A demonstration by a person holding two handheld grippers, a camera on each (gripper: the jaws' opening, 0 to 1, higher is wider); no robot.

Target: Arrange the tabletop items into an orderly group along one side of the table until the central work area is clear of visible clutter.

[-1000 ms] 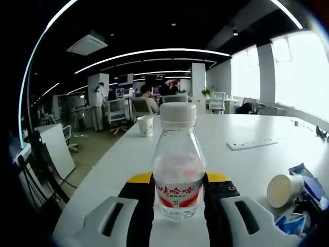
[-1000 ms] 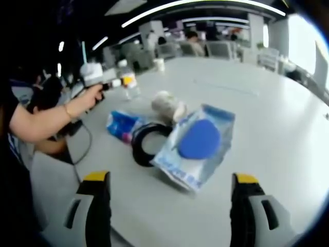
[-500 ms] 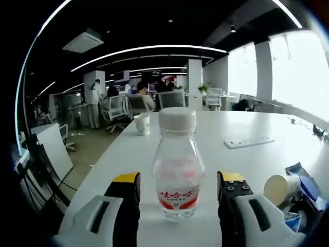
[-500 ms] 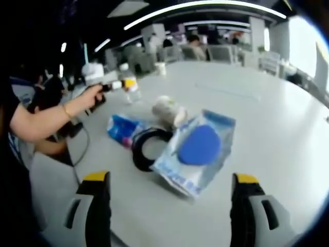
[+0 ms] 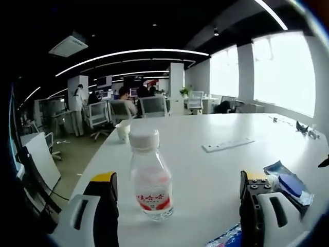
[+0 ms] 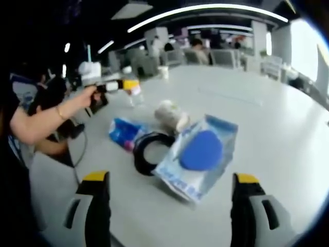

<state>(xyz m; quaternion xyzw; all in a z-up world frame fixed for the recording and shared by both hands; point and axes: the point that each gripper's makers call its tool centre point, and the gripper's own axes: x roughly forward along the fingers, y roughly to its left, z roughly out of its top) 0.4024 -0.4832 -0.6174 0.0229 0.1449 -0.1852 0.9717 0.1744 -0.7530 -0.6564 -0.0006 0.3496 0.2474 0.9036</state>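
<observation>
In the left gripper view we are holding our left gripper over the white table with its jaws spread wide and gripping nothing. The water bottle, clear with a white cap and a red and white label, is standing upright on the table between the jaws, nearer the left one and touching neither. Beyond the bottle a paper cup is standing near the table's far left edge, and a white power strip is lying flat further right. At the right edge of this view a clear packet with a blue disc is lying on the table.

In the right gripper view we are keeping our right gripper low over the table with its jaws wide apart and nothing between them. Ahead of it the packet with the blue disc is lying flat, its left edge overlapping a black ring. A small blue wrapper is lying just left of the ring, and a tipped paper cup is lying just behind the packet. Further back on the left, our hand is holding the left gripper beside the bottle, which is standing near the table's left edge, apart from the cluster.
</observation>
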